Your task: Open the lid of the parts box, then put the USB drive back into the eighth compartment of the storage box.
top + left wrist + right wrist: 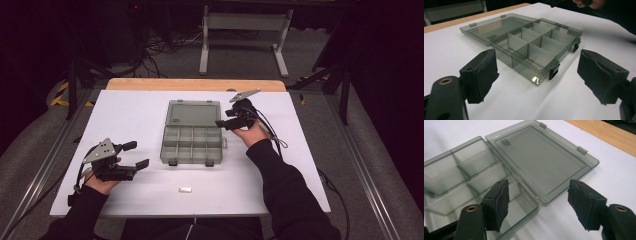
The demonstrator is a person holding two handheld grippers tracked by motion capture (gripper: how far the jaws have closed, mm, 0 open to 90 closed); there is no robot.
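Near the front edge of the table [125, 120] lies a small white piece [185, 189]; beyond, the compartment box [192, 145] sits empty, lid [194, 114] hinged open farward, both claws, left [136, 154] and right [223, 118], wide and holding nothing

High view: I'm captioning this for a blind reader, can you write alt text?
An open, empty grey compartment box lies mid-table, its lid flat behind it. The right claw hovers open at its right edge, the left claw open at the table's left; a small white piece lies near the front edge.
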